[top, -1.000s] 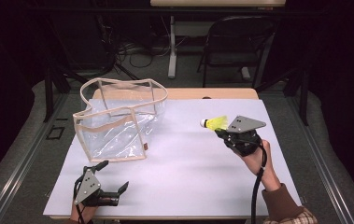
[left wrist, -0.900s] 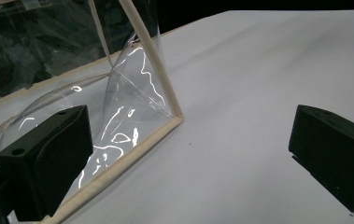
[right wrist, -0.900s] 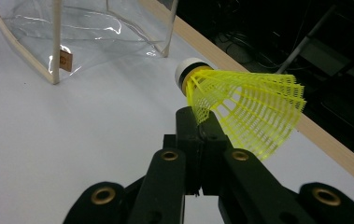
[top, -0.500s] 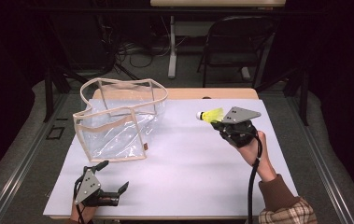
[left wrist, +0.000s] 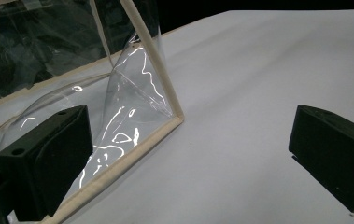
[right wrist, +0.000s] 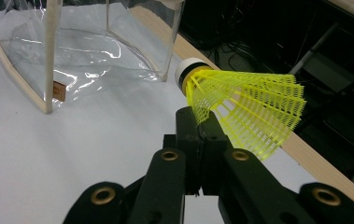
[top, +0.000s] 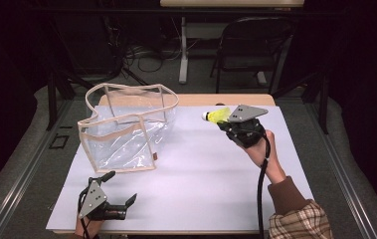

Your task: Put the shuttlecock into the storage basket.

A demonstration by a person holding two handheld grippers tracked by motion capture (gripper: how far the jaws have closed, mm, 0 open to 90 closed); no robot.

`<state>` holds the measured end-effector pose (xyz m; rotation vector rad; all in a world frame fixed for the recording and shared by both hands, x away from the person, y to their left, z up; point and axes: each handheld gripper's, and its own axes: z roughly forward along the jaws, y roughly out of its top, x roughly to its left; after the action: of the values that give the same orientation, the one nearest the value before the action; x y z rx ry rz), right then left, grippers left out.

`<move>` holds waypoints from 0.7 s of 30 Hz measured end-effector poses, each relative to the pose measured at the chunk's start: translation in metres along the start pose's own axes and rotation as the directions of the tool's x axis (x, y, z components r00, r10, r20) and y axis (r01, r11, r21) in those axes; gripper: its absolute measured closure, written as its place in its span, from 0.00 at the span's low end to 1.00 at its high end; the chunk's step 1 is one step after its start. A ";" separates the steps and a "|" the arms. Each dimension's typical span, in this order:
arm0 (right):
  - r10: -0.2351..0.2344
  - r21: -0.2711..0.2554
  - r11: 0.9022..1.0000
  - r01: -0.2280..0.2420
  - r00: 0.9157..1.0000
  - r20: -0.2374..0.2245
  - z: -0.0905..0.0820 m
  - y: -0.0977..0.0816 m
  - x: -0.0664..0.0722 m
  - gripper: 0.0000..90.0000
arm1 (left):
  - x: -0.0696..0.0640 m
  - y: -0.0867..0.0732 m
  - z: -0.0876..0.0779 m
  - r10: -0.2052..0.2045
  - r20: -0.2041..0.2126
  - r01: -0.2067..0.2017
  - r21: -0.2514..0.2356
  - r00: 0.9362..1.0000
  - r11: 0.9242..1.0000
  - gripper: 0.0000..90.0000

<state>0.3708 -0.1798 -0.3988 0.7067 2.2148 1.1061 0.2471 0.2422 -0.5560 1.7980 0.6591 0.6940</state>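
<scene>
While the high view takes in the whole white table (top: 191, 199), the two gripper views give close detail.
High view: right gripper (top: 222, 121) raised over the table's far right part; left gripper (top: 121, 195) low at the near left edge; clear bag (top: 126, 127) standing open on the left.
Right gripper view: net skirt and white cork tip of the yellow shuttlecock (right wrist: 240, 102), and a small brown tag on the bag (right wrist: 72, 56).
Left gripper view: bag's cream-trimmed corner (left wrist: 132, 107) just beside one jaw.
Shuttlecock direction: long axis roughly level, cork tip toward the bag, skirt flaring away.
Right gripper (right wrist: 201, 126): clenched on the shuttlecock's skirt edge.
Left gripper (left wrist: 191, 154): jaws wide apart, holding nothing.
</scene>
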 end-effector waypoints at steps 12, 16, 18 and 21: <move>0.007 -0.004 1.000 -0.007 1.000 -0.005 0.011 0.011 -0.005 1.00 | 0.000 0.000 0.000 0.003 0.004 -0.003 0.006 1.000 1.000 0.00; 0.006 0.000 1.000 -0.006 1.000 -0.004 0.013 0.014 -0.005 1.00 | 0.000 0.000 0.000 0.004 0.003 -0.004 0.005 1.000 1.000 0.00; 0.005 0.001 1.000 -0.005 1.000 -0.005 0.014 0.017 -0.006 1.00 | 0.000 0.000 0.000 0.003 0.003 -0.003 0.004 1.000 1.000 0.00; 0.003 0.000 1.000 -0.003 1.000 -0.006 0.016 0.022 -0.007 1.00 | 0.000 0.000 0.000 0.003 0.003 -0.003 0.004 1.000 1.000 0.00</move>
<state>0.3916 -0.1646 -0.3870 0.7075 2.2189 1.1112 0.2472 0.2421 -0.5561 1.8038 0.6558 0.6922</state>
